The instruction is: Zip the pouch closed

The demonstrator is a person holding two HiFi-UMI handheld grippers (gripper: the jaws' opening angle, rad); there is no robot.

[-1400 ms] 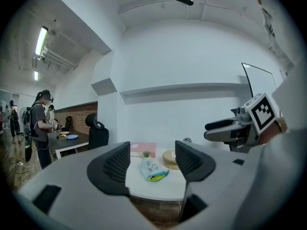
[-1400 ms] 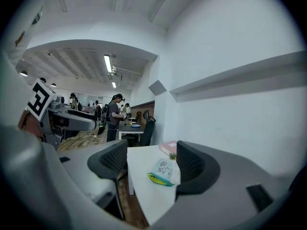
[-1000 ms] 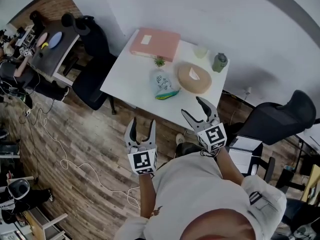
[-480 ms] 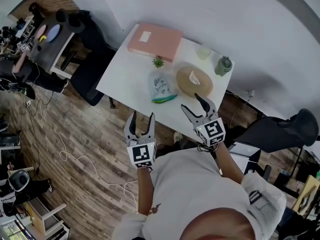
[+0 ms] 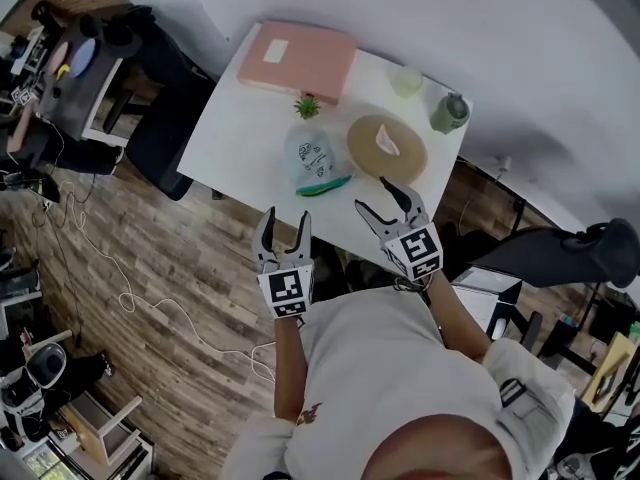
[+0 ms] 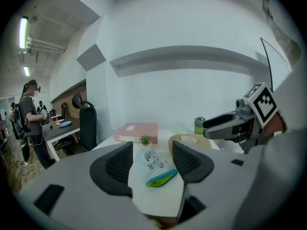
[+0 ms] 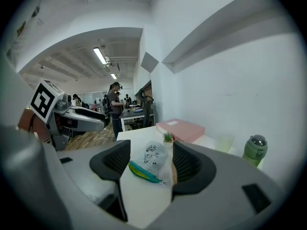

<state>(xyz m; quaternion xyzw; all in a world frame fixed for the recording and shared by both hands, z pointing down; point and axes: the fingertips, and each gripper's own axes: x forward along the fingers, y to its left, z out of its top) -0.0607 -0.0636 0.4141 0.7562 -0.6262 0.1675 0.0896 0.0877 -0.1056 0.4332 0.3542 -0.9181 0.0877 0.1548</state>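
Note:
A translucent pouch [image 5: 312, 158] with small drawings lies flat on the white table [image 5: 235, 138], its green and yellow zipper edge [image 5: 322, 185] toward me. My left gripper [image 5: 285, 218] hovers open off the table's near edge, below and left of the pouch. My right gripper [image 5: 376, 196] is over the near edge, just right of the pouch, its jaws closing slightly with nothing between them. Neither touches the pouch. The left gripper view frames the pouch [image 6: 152, 164] between the jaws, farther off. So does the right gripper view, which shows the pouch [image 7: 152, 159] ahead.
On the table stand a pink box [image 5: 296, 60], a tiny plant [image 5: 307, 107], a round tan dish [image 5: 387, 148], a pale cup [image 5: 407, 81] and a green bottle [image 5: 449, 113]. A black chair [image 5: 165, 133] is at the table's left, another chair [image 5: 560, 258] at the right.
Both grippers have moved forward toward the table's near edge and sunk lower. The right one now reaches over the edge beside the pouch. The pouch has not moved.

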